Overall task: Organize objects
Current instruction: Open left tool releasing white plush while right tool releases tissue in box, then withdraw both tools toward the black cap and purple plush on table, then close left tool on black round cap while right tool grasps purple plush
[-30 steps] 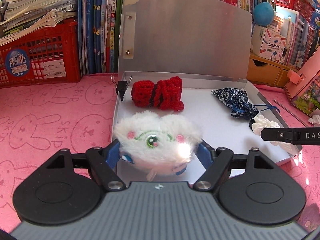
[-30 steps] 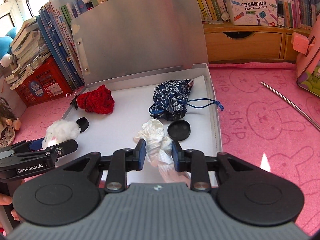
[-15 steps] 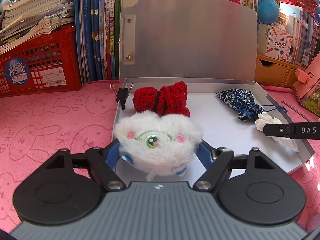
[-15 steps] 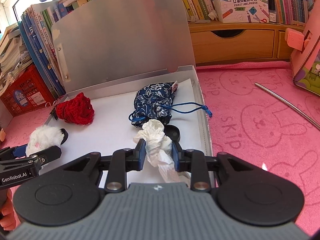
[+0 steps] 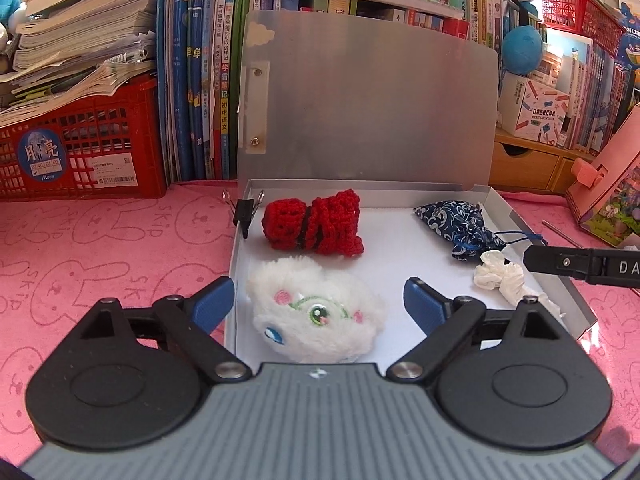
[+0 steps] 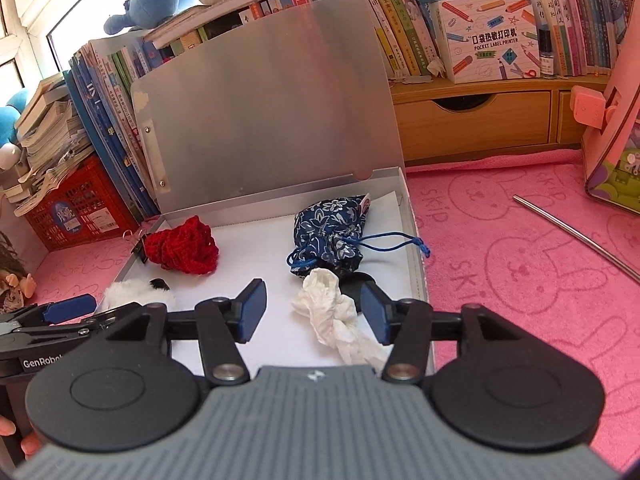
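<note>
Above the tray, spread hand-held grippers

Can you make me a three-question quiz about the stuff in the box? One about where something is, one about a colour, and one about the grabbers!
1. Where is the plush lying?
A. In the box
B. On the pink cloth
C. In the red basket

2. What colour is the knitted thing?
A. Blue
B. Red
C. Yellow

3. What are the right gripper fingers doing to the tissue?
A. Squeezing it
B. Lifting it high
C. Standing apart from it

Answers: 
1 A, it rests on the box's white floor, between the open left gripper fingers. 
2 B, its yarn is bright red. 
3 C, the fingers have just been opening, and gaps show on both sides of the tissue.
</note>
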Motion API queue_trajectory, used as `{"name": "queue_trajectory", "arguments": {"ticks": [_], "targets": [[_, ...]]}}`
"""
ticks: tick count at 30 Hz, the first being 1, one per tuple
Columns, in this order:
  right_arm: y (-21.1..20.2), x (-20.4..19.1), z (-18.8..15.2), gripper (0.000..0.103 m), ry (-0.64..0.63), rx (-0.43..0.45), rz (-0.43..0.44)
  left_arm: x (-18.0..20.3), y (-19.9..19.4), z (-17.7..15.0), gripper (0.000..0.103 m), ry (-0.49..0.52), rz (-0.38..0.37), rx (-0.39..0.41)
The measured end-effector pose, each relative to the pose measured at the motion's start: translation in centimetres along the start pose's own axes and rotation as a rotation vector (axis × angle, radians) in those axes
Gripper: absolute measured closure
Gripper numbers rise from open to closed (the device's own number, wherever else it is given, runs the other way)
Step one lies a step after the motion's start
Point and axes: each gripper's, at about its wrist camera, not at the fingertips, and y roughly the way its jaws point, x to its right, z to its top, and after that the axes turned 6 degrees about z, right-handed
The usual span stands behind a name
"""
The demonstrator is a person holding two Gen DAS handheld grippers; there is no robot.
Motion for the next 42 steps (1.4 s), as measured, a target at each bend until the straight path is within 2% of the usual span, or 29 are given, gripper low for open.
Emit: {"name": "queue_trajectory", "arguments": {"ticks": [9,14,18,27,29,31,42], "targets": [[-4.9,-1.9,-1.4,0.029,-0.11,0.043,0.053,0.3,-6.3,-2.6,0.009,0.039,-0.073,0.055],[-7.6,-2.7,-3.6,0.026,-0.15,0.048,0.093,-0.2,-9.2,-5.0,0.009,0.041,-0.088,0.069],[-9.2,-2.8,-5.6,0.023,-0.161,0.049,0.107,-0.8,-10.7,-6.6,0.009,0.05,-0.068,0.078],[-11.1,-2.9,-9.9,0.013,-0.206,0.032,0.075,-2.5,-12.3,-10.1,0.008,0.001,-0.047,0.055],[-11.5,-2.9,-10.8,0.007,-0.207,0.034,0.068,-2.6,-12.5,-10.8,0.008,-0.001,-0.039,0.052],[-11.8,-2.7,-11.6,0.004,-0.202,0.032,0.062,-2.7,-12.7,-11.5,0.008,0.007,-0.034,0.05],[-12.3,-2.0,-13.8,0.001,-0.187,0.009,0.019,-3.1,-13.3,-14.1,0.008,0.012,-0.014,0.027]]}}
